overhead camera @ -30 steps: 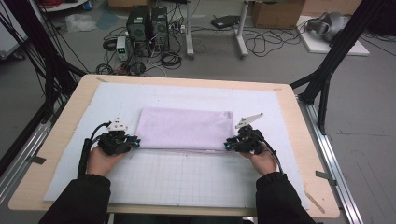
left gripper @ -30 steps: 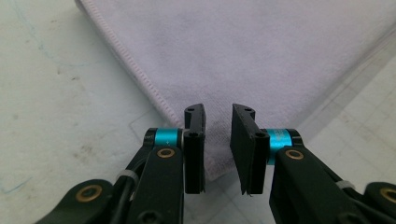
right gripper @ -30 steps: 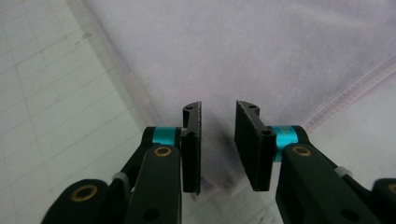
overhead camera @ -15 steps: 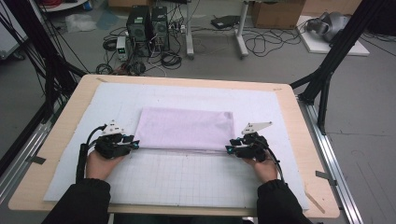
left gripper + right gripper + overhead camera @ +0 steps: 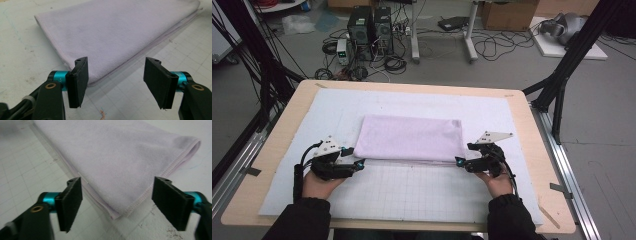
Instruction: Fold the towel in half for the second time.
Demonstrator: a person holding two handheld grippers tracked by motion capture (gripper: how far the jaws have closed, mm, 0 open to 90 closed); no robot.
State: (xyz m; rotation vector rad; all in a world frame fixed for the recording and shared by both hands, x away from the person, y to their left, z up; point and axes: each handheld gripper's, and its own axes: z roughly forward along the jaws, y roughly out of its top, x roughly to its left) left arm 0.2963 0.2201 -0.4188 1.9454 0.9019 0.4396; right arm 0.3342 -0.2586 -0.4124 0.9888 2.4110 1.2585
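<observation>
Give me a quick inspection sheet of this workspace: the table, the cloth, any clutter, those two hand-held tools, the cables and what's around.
Surface: wooden table under a white gridded mat, lightly marked.
Job's things: lilac towel, folded flat, lying mid-mat.
Clutter: nothing seen on the mat besides the towel.
Grippers: left tongs at the towel's near left corner, right tongs at its near right corner; both have just been opening, jaws apart, the pads not pressing on the corners in front of them.
Cables: one trails from the left tongs along the sleeve; loose cables lie on the floor.
Surroundings: computer towers, cardboard box, black frame legs.
</observation>
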